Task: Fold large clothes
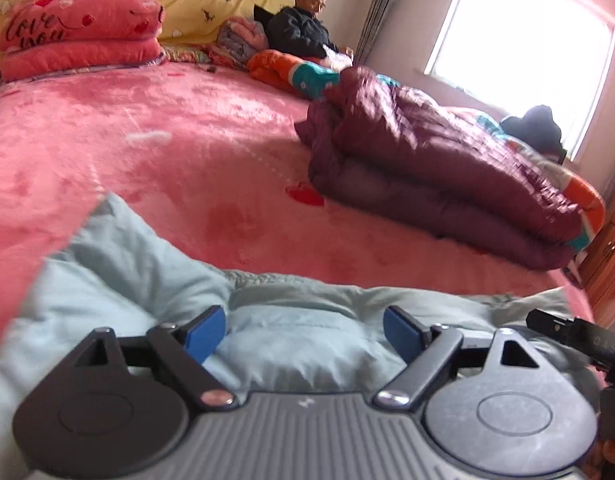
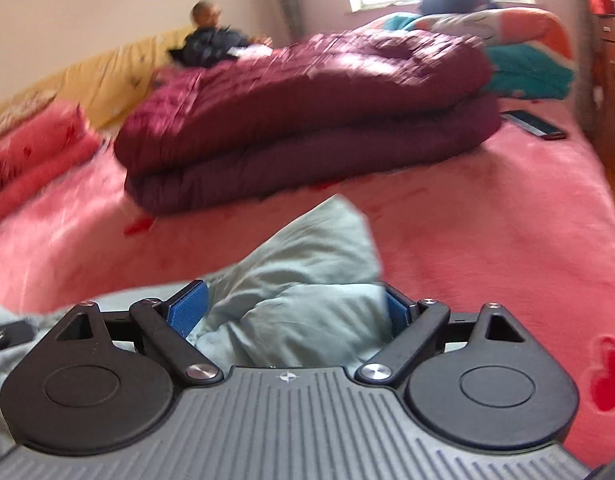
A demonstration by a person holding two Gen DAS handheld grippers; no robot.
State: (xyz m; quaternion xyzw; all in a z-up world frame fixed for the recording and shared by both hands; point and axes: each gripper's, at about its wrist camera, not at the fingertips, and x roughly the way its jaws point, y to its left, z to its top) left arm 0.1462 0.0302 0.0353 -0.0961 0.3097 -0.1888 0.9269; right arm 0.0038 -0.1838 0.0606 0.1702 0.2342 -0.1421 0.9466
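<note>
A pale blue padded garment [image 1: 147, 272] lies crumpled on the pink bed [image 1: 147, 128], near the front edge. My left gripper [image 1: 303, 332] is open, its blue pads spread wide just above the garment's fabric. The garment also shows in the right wrist view [image 2: 307, 264], with one corner sticking up. My right gripper [image 2: 295, 310] is open, with a bulge of the garment lying between its blue pads. The right gripper's dark body shows at the right edge of the left wrist view [image 1: 579, 336].
A folded maroon quilted coat [image 1: 427, 176] lies on the bed's far right, also in the right wrist view [image 2: 307, 120]. Folded pink blankets [image 1: 79, 36] are stacked at the headboard. A person [image 1: 303, 28] sits at the far side. A phone [image 2: 535, 124] lies near the bed's right edge.
</note>
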